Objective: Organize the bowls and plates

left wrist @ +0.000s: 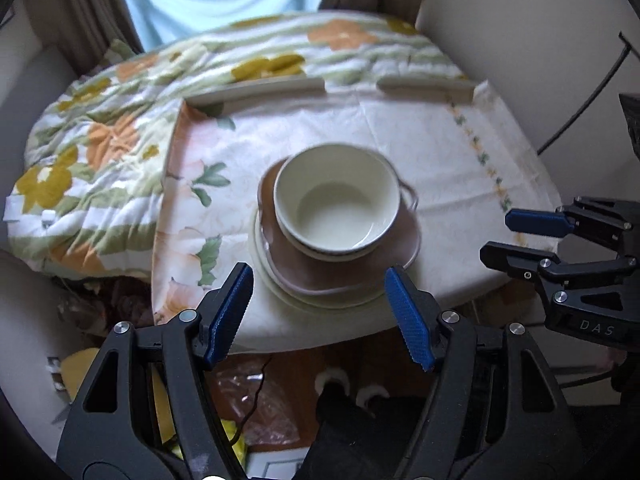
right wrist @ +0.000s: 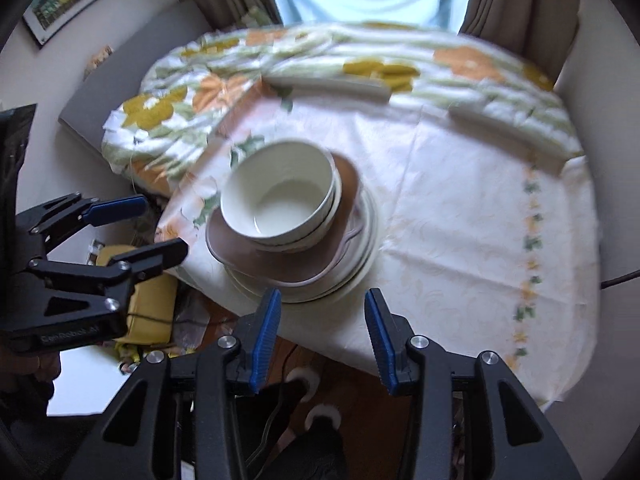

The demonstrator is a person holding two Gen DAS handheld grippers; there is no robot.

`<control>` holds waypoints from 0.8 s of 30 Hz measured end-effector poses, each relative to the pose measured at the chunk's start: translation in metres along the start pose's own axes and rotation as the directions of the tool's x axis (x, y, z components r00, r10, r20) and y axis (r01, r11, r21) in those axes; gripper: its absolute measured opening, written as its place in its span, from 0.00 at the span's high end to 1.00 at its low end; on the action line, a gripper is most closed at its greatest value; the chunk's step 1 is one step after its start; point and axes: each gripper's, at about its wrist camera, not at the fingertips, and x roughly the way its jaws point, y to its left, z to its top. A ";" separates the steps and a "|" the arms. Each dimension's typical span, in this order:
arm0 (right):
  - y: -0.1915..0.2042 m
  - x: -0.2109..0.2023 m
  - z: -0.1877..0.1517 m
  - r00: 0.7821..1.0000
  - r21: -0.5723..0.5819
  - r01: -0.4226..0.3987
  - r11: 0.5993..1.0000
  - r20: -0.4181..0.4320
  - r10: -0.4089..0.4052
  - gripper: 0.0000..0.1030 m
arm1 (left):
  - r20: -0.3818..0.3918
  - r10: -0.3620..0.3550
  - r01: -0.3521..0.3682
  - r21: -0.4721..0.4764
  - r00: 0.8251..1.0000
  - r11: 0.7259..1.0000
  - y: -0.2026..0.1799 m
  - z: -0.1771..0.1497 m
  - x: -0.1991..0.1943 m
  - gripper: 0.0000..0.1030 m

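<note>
Left gripper (left wrist: pixel 322 314) spread wide, nothing between the blue pads; right gripper (right wrist: pixel 322 330) parted more narrowly, likewise empty; both poised above the near edge of the table (right wrist: pixel 460 208); just beyond, cream bowls (left wrist: pixel 336 200) nested on a brown plate (left wrist: pixel 348 272) atop pale plates (left wrist: pixel 276 280); floral quilt (left wrist: pixel 100 152) behind, to the left.

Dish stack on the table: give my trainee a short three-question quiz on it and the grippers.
1. True or false: the left gripper holds the top bowl.
2. What lies directly under the nested cream bowls: A) the brown plate, B) the floral tablecloth, C) a tray?
3. Fill in: the right gripper has ___ between its fingers.

Key: 1 false; 2 A; 3 nothing.
</note>
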 end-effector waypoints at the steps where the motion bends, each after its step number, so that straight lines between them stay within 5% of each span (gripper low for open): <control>1: -0.001 -0.018 -0.004 0.999 0.001 0.012 1.000 0.046 -0.012 0.62 | 0.059 0.006 -0.005 -0.025 0.998 1.000 -0.005 -0.002 -0.019 0.36; 5: -0.008 -0.082 -0.021 0.974 0.035 0.049 0.998 0.221 -0.055 0.62 | 0.247 0.059 -0.038 -0.089 0.967 0.995 -0.029 -0.012 -0.081 0.35; 7: -0.010 -0.108 -0.025 0.948 0.047 0.089 0.995 0.303 -0.099 0.59 | 0.331 0.088 -0.056 -0.106 0.939 0.993 -0.039 -0.018 -0.111 0.22; 9: -0.011 -0.133 -0.032 0.915 0.071 0.118 0.990 0.381 -0.136 0.37 | 0.407 0.125 -0.083 -0.118 0.905 0.989 -0.047 -0.023 -0.136 0.03; 11: -0.011 -0.155 -0.040 0.872 0.102 0.141 0.985 0.459 -0.173 0.10 | 0.482 0.137 -0.091 -0.117 0.865 0.989 -0.053 -0.028 -0.158 0.00; 15: -0.007 -0.183 -0.055 0.798 0.169 0.195 0.966 0.545 -0.256 0.07 | 0.556 0.177 -0.128 -0.127 0.812 0.984 -0.064 -0.032 -0.183 0.00; 21: -0.004 -0.193 -0.072 0.768 0.222 0.224 0.949 0.560 -0.312 0.06 | 0.588 0.180 -0.149 -0.102 0.788 0.984 -0.072 -0.043 -0.193 0.00; 24: -0.004 -0.195 -0.077 0.764 0.244 0.226 0.943 0.557 -0.327 0.06 | 0.587 0.172 -0.148 -0.089 0.791 0.985 -0.077 -0.050 -0.194 0.00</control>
